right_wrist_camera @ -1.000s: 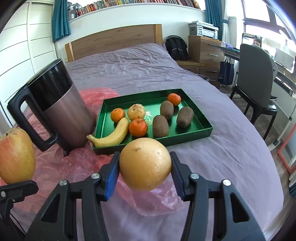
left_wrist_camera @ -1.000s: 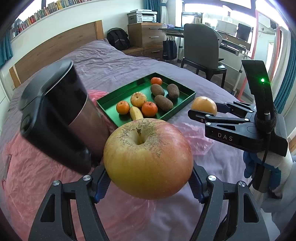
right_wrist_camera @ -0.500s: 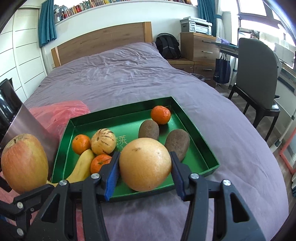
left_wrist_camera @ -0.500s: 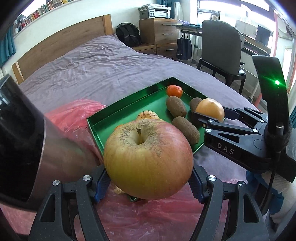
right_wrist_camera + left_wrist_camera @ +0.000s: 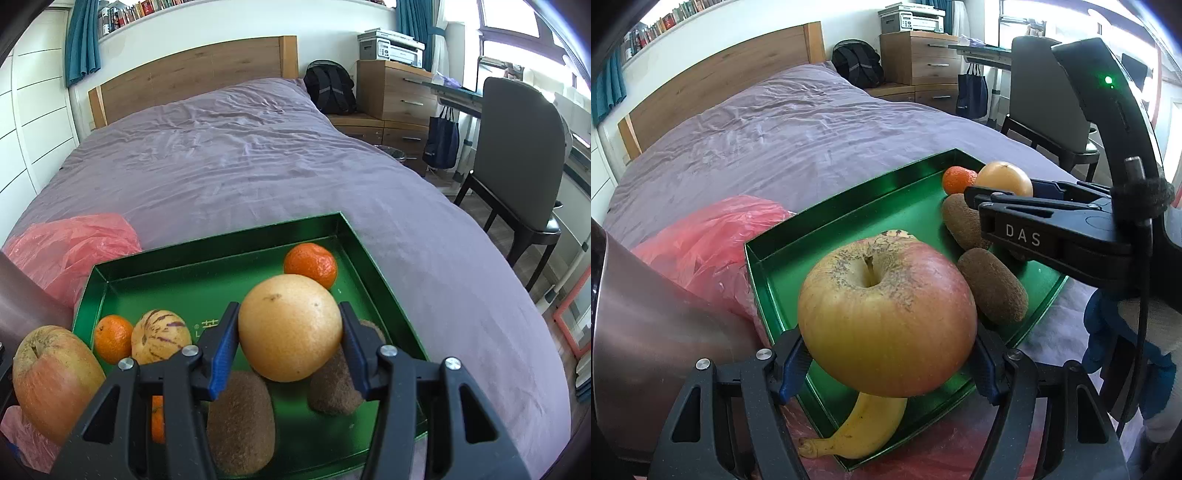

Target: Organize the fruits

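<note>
My left gripper (image 5: 886,365) was clamped on the apple (image 5: 886,314), jaws about half spread, held over the near left corner of the green tray (image 5: 849,218). My right gripper (image 5: 288,343) gripped the orange (image 5: 290,326) the same way above two kiwis (image 5: 242,421), near a mandarin (image 5: 311,264). A banana (image 5: 857,428) lay under the apple, its tip over the tray's edge.

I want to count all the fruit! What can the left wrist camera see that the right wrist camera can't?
Only the left wrist view shows the banana poking over the tray's near edge. Only the right wrist view shows the striped yellow fruit clearly, with a small orange beside it. Both show the green tray, the apple in the left gripper and the big orange in the right gripper.
</note>
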The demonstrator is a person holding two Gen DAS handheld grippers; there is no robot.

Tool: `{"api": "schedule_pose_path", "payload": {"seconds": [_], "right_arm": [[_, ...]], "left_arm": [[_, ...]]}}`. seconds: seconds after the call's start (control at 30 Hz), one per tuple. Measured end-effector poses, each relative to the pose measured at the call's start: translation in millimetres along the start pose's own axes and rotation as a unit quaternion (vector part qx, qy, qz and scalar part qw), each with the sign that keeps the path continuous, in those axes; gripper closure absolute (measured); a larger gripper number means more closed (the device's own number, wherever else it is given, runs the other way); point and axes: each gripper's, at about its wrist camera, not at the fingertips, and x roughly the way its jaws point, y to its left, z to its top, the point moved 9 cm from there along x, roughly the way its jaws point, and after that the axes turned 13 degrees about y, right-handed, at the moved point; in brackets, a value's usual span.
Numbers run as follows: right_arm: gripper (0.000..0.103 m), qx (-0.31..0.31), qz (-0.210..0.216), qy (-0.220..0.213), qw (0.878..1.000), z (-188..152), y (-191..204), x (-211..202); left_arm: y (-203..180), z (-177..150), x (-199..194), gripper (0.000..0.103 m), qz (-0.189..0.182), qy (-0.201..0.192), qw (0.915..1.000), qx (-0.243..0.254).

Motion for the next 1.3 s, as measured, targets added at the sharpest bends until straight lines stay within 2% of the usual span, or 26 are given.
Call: {"api": "schedule_pose_path", "payload": {"seconds": [0.17, 0.27, 0.43, 0.5, 0.57, 0.67, 0.8, 0.9, 0.97, 1.07, 1.2, 1.3], "right_arm": [[0.039, 0.014, -0.013, 0.006, 1.0, 13.4, -9.7, 11.5], [0.039, 0.012, -0.02, 0.019, 1.0, 13.9, -10.6, 22.5], [0.035, 0.027, -0.022, 0.024, 0.999, 9.7, -16.8, 31.4], [0.026, 0.031, -0.024, 0.023, 0.999, 9.5, -19.2, 31.4], [0.012, 0.03, -0.028, 0.024, 0.999, 9.8, -19.2, 30.1], [0.0, 0.034, -0.028, 0.017, 0.999, 10.2, -20.4, 21.2], [0.0, 0.031, -0.027, 0.006, 0.999, 8.6, -17.7, -0.9], [0.0, 0.026, -0.028, 0.001, 0.999, 3.9, -13.9, -19.1], [0.0, 0.019, -0.03, -0.001, 0.999, -0.4, -11.1, -31.2], [0.0, 0.019, -0.031, -0.007, 0.999, -11.1, -7.5, -54.8], [0.0, 0.015, -0.03, -0.018, 0.999, -28.4, 0.8, -93.1], [0.0, 0.006, -0.026, -0.025, 0.999, -42.9, 12.6, -119.6]], "left_arm": [[8.3, 3.1, 16.6, 0.035, 0.005, 0.013, 0.9998, -0.015], [11.3, 5.0, 19.9, 0.035, -0.006, 0.014, 0.9995, -0.027], [14.6, 8.6, 23.7, 0.035, -0.003, 0.019, 0.9993, -0.031], [15.7, 9.4, 22.9, 0.035, 0.001, 0.019, 0.9993, -0.031], [15.6, 9.4, 20.2, 0.035, 0.004, 0.017, 0.9994, -0.028], [16.4, 8.3, 13.8, 0.035, 0.006, 0.015, 0.9994, -0.03], [15.0, 2.0, 1.2, 0.035, 0.001, 0.012, 0.9995, -0.028], [12.7, 1.2, -22.1, 0.033, 0.005, -0.015, 0.9996, -0.023], [9.5, 2.0, -41.8, 0.025, 0.007, -0.034, 0.9993, -0.014], [8.9, -4.9, -71.7, 0.023, 0.0, -0.053, 0.9985, -0.015], [11.2, -34.3, -113.7, 0.02, 0.005, -0.079, 0.9968, 0.001], [19.4, -64.6, -140.2, 0.02, 0.003, -0.085, 0.9964, 0.003]]}}
